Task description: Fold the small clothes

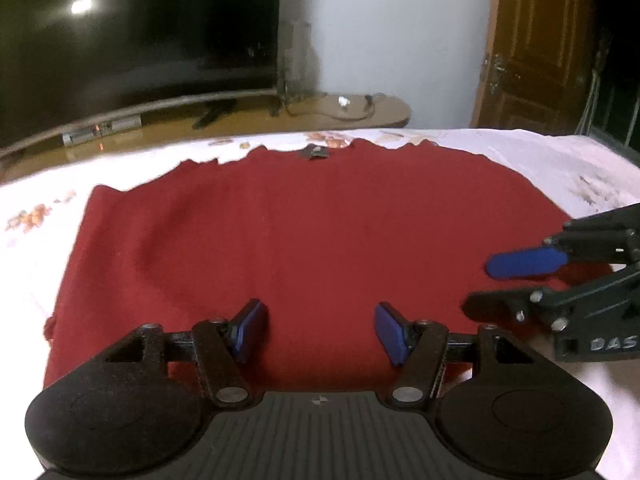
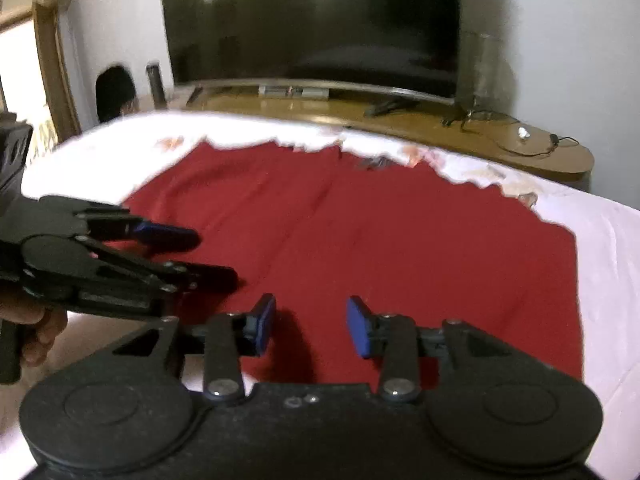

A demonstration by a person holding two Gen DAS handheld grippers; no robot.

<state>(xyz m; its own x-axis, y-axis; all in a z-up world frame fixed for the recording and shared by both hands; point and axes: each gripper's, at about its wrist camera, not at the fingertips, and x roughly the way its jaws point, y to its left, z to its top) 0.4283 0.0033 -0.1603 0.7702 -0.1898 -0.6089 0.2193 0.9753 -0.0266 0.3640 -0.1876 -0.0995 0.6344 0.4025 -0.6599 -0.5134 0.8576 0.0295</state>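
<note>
A dark red garment (image 1: 304, 236) lies spread flat on a white bedsheet (image 1: 580, 164); it also shows in the right wrist view (image 2: 380, 240). My left gripper (image 1: 320, 330) is open and empty, hovering over the garment's near edge. My right gripper (image 2: 311, 326) is open and empty, also over the near edge. The right gripper shows at the right of the left wrist view (image 1: 496, 288), above the garment's right side. The left gripper shows at the left of the right wrist view (image 2: 208, 254), open over the garment's left part.
A large dark TV (image 2: 312, 20) stands on a wooden stand (image 2: 440, 128) beyond the bed. Cables (image 2: 528, 144) lie on the stand's right end. A wooden door (image 1: 536, 40) is at the right in the left wrist view. The sheet has floral prints (image 1: 32, 216).
</note>
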